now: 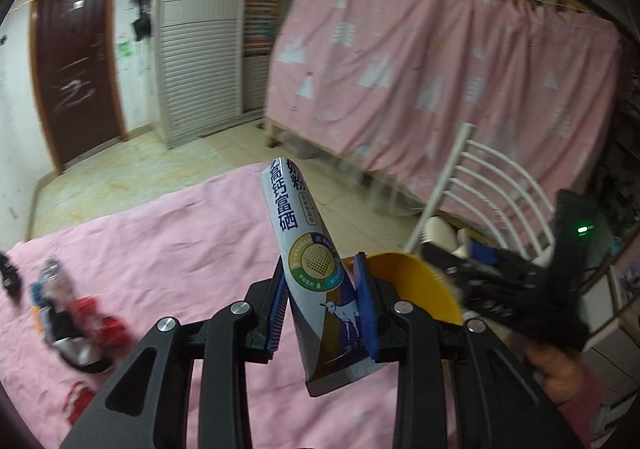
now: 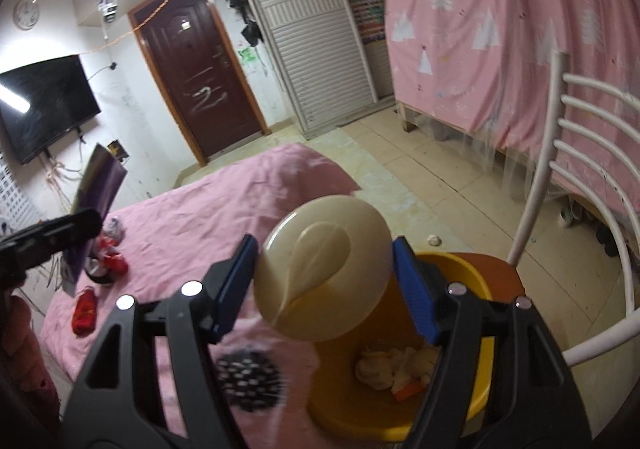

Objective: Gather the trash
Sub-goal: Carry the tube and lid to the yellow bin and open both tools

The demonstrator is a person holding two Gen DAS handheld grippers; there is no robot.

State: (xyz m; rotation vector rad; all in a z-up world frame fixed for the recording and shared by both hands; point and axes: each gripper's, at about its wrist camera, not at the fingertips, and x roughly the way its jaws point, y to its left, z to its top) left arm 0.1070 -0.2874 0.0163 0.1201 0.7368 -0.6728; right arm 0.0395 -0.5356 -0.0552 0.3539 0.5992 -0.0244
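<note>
Both grippers are loaded; left gripper (image 1: pixel 322 301) is clamped on a milk powder packet (image 1: pixel 310 249) above the pink bed (image 1: pixel 160 249); right gripper (image 2: pixel 324 285) squeezes a cream lid (image 2: pixel 324 269) right over the yellow bin (image 2: pixel 460 389) on the chair (image 2: pixel 560 209); looks like drop-off time, so next move is just letting the lid fall in, then swinging the packet over.

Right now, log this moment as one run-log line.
left gripper: shut on milk powder sachet | right gripper: shut on cream lid, above yellow bin | bin: holds crumpled trash
</note>
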